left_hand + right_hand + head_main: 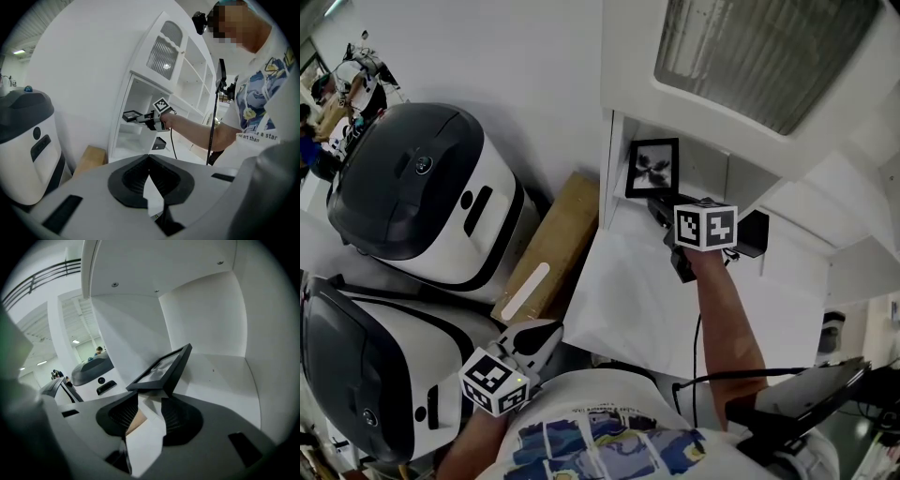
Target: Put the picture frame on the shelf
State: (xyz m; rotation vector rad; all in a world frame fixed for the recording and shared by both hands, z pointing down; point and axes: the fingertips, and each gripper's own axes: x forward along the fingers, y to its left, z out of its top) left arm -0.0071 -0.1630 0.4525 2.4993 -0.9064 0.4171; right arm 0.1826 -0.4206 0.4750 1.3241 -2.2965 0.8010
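The black picture frame point(652, 169) stands tilted in the open compartment of the white shelf point(623, 234), near its left wall. My right gripper point(660, 208) reaches into that compartment just below the frame. In the right gripper view the frame point(164, 371) leans just ahead of my right gripper point(149, 395); the jaws stand apart, with the frame's lower corner at the gap between their tips and the pads not pressing on it. The left gripper view shows the frame point(131, 115) from the side. My left gripper point(546, 339) hangs low by my body, its tips together on nothing point(149, 158).
Two large black-and-white machines point(422, 187) point(366, 366) stand at the left. A brown cardboard box point(548, 248) lies between them and the shelf unit. A ribbed glass door point(759, 47) closes the cupboard above. A white counter point(628, 309) spreads below the compartment.
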